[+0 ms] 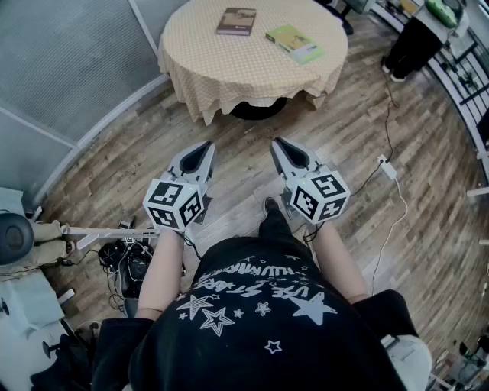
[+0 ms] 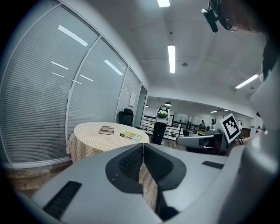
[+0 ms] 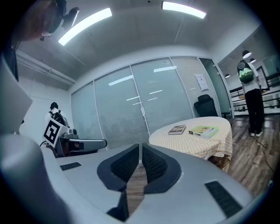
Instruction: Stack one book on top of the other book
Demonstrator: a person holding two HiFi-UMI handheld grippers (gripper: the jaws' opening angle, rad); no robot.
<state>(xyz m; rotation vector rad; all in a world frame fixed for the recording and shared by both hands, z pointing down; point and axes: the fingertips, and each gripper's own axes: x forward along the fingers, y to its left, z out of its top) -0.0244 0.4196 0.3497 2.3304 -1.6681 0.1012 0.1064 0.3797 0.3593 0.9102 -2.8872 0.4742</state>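
Left gripper (image 1: pixel 207 145) & right gripper (image 1: pixel 277 142): jaws pressed together, nothing betw. them, over wood floor (image 1: pixel 114 160), well short of desk (image 1: pixel 200 72). Brown book (image 1: pixel 236 21) & green book (image 1: pixel 294 43) lie apart on desk, unstacked.

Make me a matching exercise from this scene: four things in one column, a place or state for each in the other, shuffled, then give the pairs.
Things
1. brown book
2. green book
3. left gripper
4. round table

Places or states
A. jaws together, nothing between them, held over the wood floor
B. draped in a yellow checked cloth
C. lies flat on the table, to the left in the head view
D. lies flat on the table, nearer its right edge in the head view

Pairs: 1-C, 2-D, 3-A, 4-B
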